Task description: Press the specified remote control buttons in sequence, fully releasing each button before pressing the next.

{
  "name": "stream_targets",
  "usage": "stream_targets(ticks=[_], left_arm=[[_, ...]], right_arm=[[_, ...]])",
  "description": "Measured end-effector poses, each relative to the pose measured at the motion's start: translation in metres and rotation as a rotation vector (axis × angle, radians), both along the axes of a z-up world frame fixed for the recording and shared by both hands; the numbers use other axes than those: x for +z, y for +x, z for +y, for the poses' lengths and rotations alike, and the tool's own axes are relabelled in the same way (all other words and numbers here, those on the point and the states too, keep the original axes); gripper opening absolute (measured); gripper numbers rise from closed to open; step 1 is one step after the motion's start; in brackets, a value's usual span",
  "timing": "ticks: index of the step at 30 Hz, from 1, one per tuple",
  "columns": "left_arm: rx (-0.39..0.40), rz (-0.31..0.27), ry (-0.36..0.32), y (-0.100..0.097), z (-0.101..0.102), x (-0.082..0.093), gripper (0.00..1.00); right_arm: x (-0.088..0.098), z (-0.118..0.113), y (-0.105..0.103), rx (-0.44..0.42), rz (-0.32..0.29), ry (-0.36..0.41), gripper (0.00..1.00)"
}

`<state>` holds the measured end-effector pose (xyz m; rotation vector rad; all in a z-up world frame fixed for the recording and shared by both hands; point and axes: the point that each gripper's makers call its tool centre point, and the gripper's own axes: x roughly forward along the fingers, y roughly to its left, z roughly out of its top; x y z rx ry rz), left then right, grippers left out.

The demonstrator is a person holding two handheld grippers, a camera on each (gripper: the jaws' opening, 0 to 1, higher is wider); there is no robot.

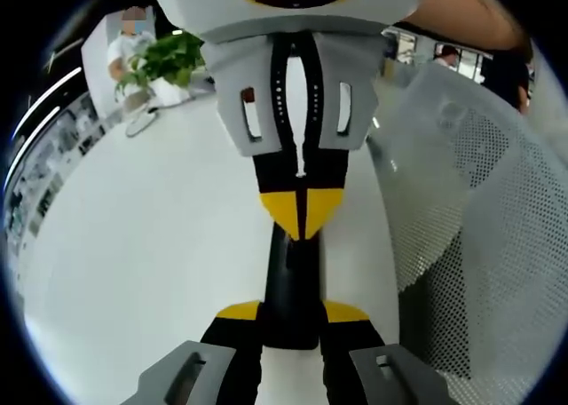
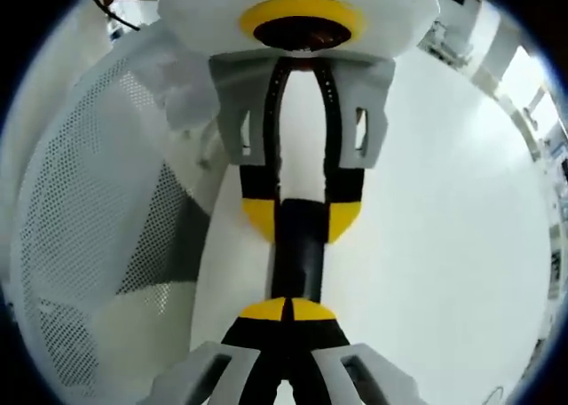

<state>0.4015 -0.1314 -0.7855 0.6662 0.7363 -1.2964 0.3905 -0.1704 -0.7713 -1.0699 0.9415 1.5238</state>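
The remote [image 1: 293, 285] is a slim black bar at the lower centre of the left gripper view, standing lengthwise between the two grippers above the white table [image 1: 133, 263]. The left gripper [image 1: 293, 321] rises from the bottom edge with its yellow-tipped jaws clamped on either side of the remote's near end. The right gripper [image 1: 300, 211] comes down from the top, jaws together, its yellow tips meeting on the remote's far end.

In the right gripper view the remote [image 2: 297, 250] sits at centre. The right gripper [image 2: 288, 309] rises from the bottom, closed to a point touching it, and the left gripper [image 2: 300, 211] grips it from the top.

The buttons cannot be made out. To press well, I judge the left grip should stay steady while the closed tips push straight down, then lift clear before the next press.

A white mesh chair [image 1: 470, 210] stands at right, a potted plant [image 1: 164, 59] at upper left.
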Motion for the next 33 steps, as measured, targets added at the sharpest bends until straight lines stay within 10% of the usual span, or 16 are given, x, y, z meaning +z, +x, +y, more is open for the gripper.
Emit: stream_targets(ticks=[33], left_arm=[[-0.004,0.001,-0.001,-0.001,-0.001,0.001,0.23]], right_arm=[[0.004,0.021,0.004,-0.012,0.002,0.037,0.00]])
